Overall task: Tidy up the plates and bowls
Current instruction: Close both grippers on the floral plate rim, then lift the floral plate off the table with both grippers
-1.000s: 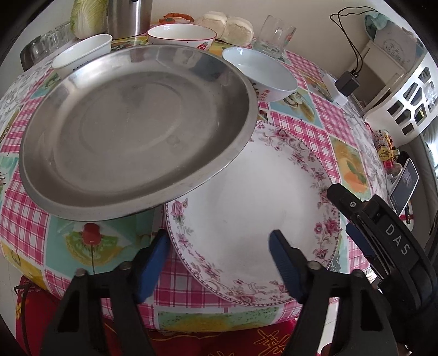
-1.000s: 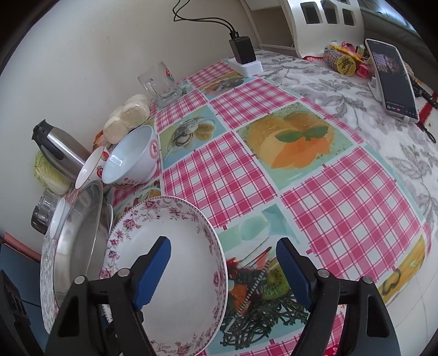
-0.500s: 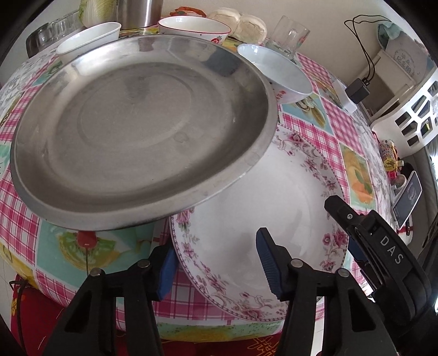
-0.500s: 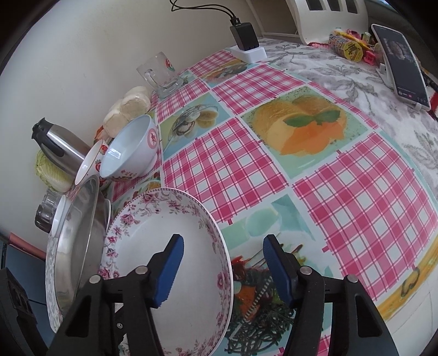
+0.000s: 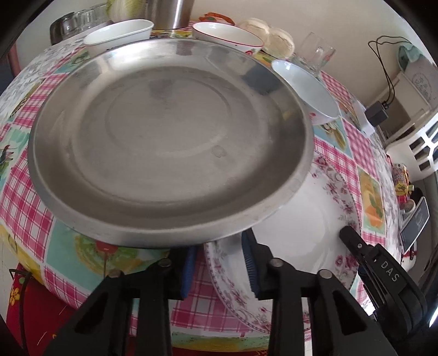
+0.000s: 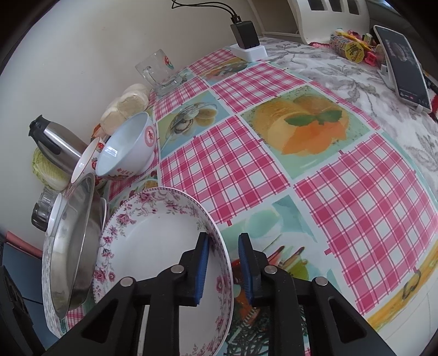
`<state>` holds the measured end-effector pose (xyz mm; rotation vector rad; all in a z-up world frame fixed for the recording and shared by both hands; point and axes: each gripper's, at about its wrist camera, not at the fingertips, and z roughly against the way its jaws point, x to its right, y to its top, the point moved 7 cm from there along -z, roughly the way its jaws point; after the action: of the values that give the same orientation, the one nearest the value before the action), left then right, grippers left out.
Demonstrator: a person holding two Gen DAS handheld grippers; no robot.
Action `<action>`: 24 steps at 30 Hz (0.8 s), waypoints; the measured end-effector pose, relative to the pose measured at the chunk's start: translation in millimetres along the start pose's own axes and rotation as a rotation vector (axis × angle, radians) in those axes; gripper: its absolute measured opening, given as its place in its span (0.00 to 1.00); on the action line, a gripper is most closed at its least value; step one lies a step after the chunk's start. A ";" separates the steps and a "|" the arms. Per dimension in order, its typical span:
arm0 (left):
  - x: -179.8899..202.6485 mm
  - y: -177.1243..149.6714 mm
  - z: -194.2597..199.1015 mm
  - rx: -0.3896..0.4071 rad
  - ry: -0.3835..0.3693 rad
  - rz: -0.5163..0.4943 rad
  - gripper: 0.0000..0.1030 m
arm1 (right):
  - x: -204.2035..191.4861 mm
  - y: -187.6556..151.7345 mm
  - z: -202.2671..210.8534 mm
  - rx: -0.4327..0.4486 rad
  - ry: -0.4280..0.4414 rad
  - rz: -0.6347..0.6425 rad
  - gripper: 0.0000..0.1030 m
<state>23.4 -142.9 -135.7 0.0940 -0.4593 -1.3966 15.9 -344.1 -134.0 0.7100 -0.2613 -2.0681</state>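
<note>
A large steel plate (image 5: pixel 167 139) lies on the checked tablecloth and overlaps a floral-rimmed white plate (image 5: pixel 309 227) at its right. My left gripper (image 5: pixel 219 265) has closed to a narrow gap around the floral plate's near left rim, just under the steel plate's edge. My right gripper (image 6: pixel 223 269) straddles the floral plate's (image 6: pixel 153 246) right rim, jaws close on either side of it. The steel plate (image 6: pixel 74 246) shows left of it in the right wrist view. White bowls (image 5: pixel 303 87) (image 5: pixel 227 35) (image 5: pixel 117 35) stand behind.
A steel kettle (image 6: pixel 57 148), a glass mug (image 6: pixel 158 71), buns (image 6: pixel 128 105) and glass jars (image 5: pixel 76 22) line the back wall. A charger (image 6: pixel 245 35) and a phone on a stand (image 6: pixel 399 68) are at the far right. The table's near edge is just under my grippers.
Both grippers moved forward onto the floral plate's rim and their jaws closed from wide open to a narrow gap. The plates have not moved.
</note>
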 end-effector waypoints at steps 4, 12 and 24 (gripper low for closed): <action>-4.4 0.8 1.3 0.005 -0.008 0.013 0.24 | 0.7 0.0 0.4 -0.002 0.003 -0.001 0.23; 14.7 -5.1 -0.5 -0.019 -0.056 -0.054 0.20 | 10.7 4.0 4.1 0.010 -0.023 -0.003 0.23; 49.8 -10.1 -7.3 -0.041 -0.132 -0.134 0.20 | 52.4 20.9 11.7 0.049 -0.003 -0.112 0.21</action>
<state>21.7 -194.1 -132.9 -0.0016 -0.5414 -1.5495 1.4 -399.8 -135.6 0.7665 -0.2801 -2.1750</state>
